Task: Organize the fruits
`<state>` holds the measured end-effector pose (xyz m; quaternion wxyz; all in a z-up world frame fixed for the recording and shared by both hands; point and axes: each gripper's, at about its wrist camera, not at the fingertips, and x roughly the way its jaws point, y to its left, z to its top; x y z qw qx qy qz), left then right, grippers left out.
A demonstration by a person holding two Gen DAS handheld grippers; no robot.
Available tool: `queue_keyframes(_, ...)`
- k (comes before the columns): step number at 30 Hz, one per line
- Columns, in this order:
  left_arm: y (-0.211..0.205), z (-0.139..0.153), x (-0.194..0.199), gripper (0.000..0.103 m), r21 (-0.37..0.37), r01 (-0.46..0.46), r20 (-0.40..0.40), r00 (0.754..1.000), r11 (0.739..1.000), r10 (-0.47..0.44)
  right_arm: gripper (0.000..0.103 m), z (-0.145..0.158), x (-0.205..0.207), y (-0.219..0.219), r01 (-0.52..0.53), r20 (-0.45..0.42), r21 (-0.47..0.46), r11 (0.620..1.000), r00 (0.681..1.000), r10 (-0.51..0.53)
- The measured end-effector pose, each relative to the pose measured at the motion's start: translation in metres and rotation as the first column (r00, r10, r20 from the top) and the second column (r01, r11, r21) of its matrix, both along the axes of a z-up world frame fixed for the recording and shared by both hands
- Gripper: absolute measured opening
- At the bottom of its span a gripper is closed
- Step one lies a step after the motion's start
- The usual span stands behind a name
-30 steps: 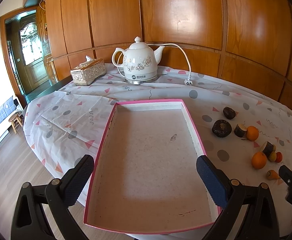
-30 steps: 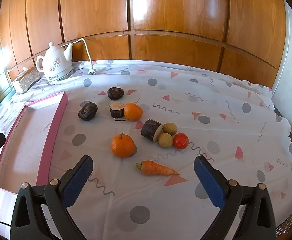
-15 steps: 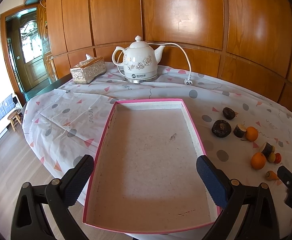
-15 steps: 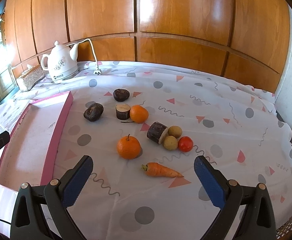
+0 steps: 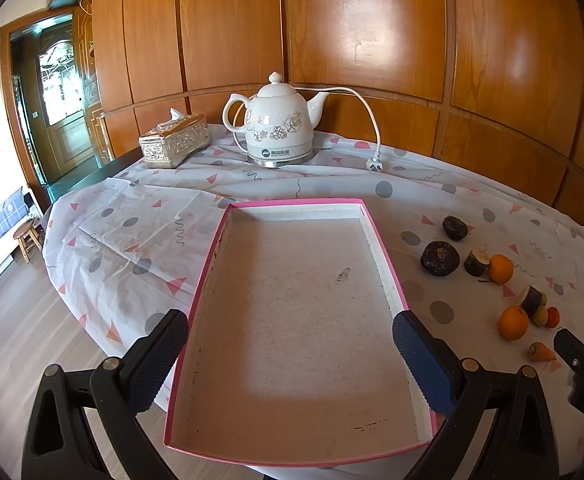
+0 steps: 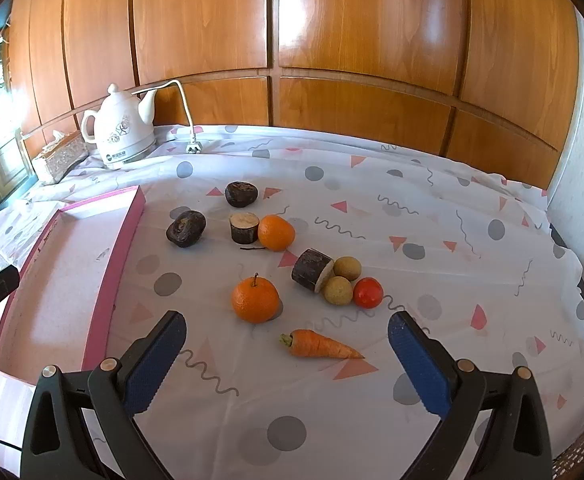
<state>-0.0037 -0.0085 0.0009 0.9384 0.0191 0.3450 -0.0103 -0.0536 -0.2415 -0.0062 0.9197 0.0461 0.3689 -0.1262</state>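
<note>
A pink-rimmed shallow box [image 5: 383, 256] lies empty before my open left gripper [image 5: 290, 342]; it also shows at the left of the right wrist view [image 6: 126, 232]. My open, empty right gripper [image 6: 286, 336] hovers over a carrot [image 6: 319, 345]. Beyond it lie a stemmed orange [image 6: 255, 299], a second orange [image 6: 276, 232], a red tomato [image 6: 367, 292], two tan round fruits [image 6: 337, 290], two dark cut stubs [image 6: 311, 270] and two dark round fruits [image 6: 186, 228]. The same produce shows at the right of the left wrist view [image 5: 511, 322].
A white electric kettle [image 5: 278, 128] with a cord and plug [image 5: 373, 164] stands at the back, next to a silver tissue box [image 5: 174, 140]. A patterned cloth [image 6: 431, 240] covers the table. Wood panelling runs behind. The table's left edge drops to the floor [image 5: 8, 320].
Both grippers have drawn back slightly and the right view has shifted left, so the produce sits further right. Nothing was taken hold of.
</note>
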Motion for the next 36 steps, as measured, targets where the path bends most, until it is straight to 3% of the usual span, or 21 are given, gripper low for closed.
queue_keyframes(22,-0.001,-0.004,-0.001,0.103,0.001,0.008,-0.011,1.0,1.0,-0.008,0.103,-0.001,0.004,-0.003,-0.002,0.0,-0.003,1.0,1.0,0.002)
queue_keyframes(29,-0.005,-0.007,0.0,0.103,-0.01,0.034,-0.024,0.999,0.999,-0.034,0.103,0.005,0.01,-0.026,0.008,-0.008,-0.011,1.0,1.0,-0.008)
queue_keyframes(32,-0.006,-0.007,0.001,0.103,-0.033,0.062,-0.03,0.998,0.998,-0.063,0.103,0.008,0.014,-0.045,0.018,-0.032,-0.007,1.0,0.999,-0.019)
queue_keyframes(36,-0.001,-0.006,0.002,0.103,-0.153,0.136,-0.039,0.989,0.979,-0.144,0.103,0.012,0.021,-0.075,0.034,-0.083,0.003,0.999,0.996,-0.033)
